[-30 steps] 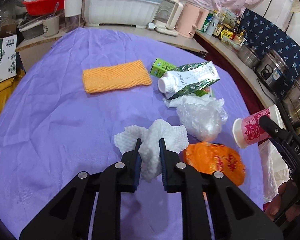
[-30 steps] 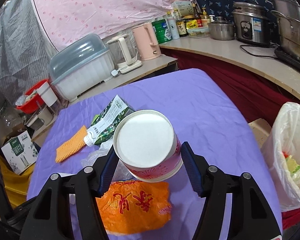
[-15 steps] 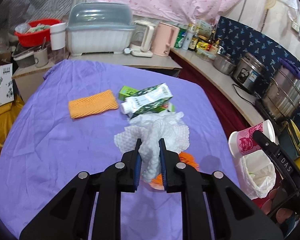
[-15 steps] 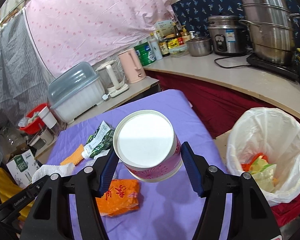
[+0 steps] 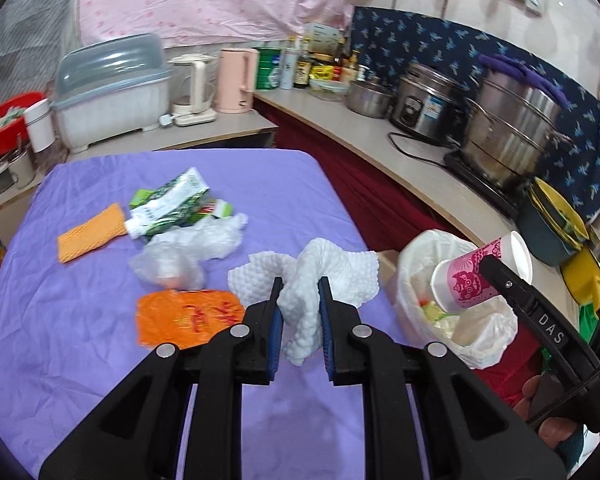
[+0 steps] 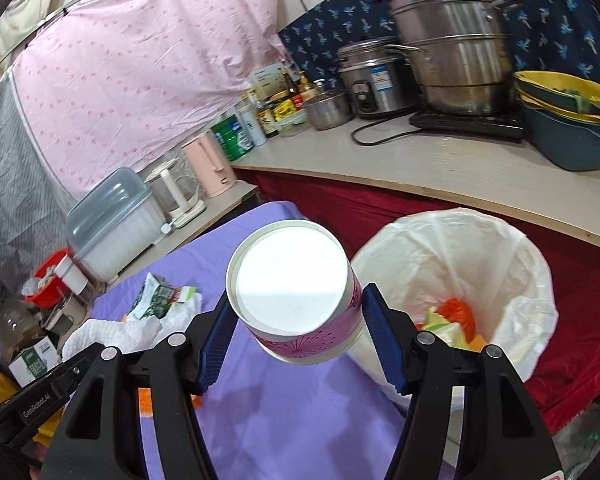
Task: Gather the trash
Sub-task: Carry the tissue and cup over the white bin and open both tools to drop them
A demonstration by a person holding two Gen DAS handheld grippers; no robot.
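Note:
My left gripper point(image 5: 299, 285) is shut on a crumpled white paper towel point(image 5: 320, 276), held above the purple table's right side. My right gripper point(image 6: 294, 294) is shut on a pink-patterned paper cup point(image 6: 296, 292), held near the edge of the white-lined trash bin point(image 6: 512, 248). In the left wrist view the cup point(image 5: 476, 280) hangs over the bin point(image 5: 424, 252). On the table lie an orange wrapper point(image 5: 188, 316), a clear plastic bag point(image 5: 188, 252), a green-white carton point(image 5: 168, 208) and an orange sponge cloth point(image 5: 88, 234).
The bin stands on the floor right of the purple table point(image 5: 80, 360) and holds food scraps point(image 6: 452, 320). A curved counter point(image 6: 440, 172) with pots, a rice cooker and bottles runs behind. A dish rack point(image 5: 112, 88) and kettles stand beyond the table.
Both grippers have moved right toward the bin with their loads. The cup now hangs at the bin's opening, and the paper towel is nearer the table's right edge.

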